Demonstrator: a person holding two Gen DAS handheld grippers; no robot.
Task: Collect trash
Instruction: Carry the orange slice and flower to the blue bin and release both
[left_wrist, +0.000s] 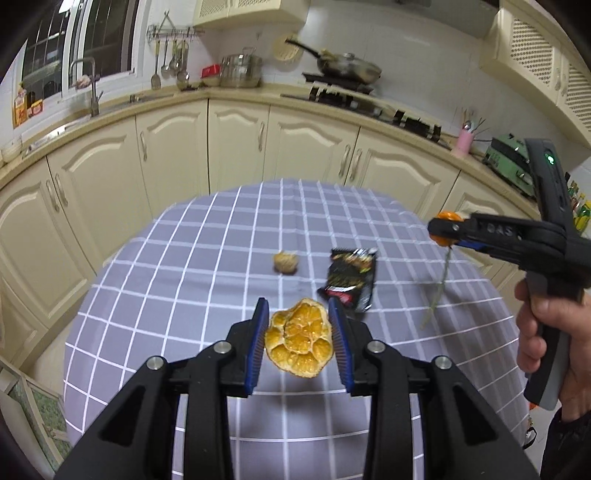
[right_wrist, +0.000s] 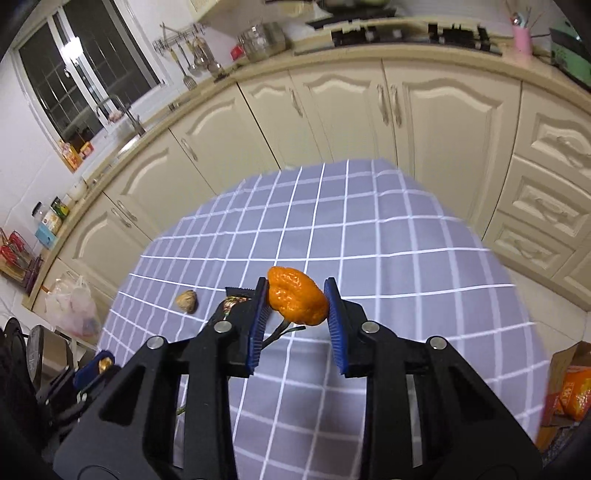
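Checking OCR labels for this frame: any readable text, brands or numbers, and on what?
Embossed letters on the side of the right gripper, left wrist view: too blurred to quote.
Black snack wrapper on the table: printing, unreadable.
Yellow and red boxes on the windowsill: print too small.
Orange packet in the cardboard box: blurred, unreadable.
Nothing else carries text.

The surface (left_wrist: 177, 280) is a table covered by a grey-lilac cloth with a white grid, set in front of cream kitchen cabinets. Toward the middle of the cloth lies a small tan crumpled lump (left_wrist: 285, 262). Just to its right, apart from it, a black snack wrapper (left_wrist: 351, 282) with red and gold print lies flat. Further right, near the cloth's right edge, a thin green stem (left_wrist: 437, 291) shows, blurred; whether it touches the cloth cannot be told.
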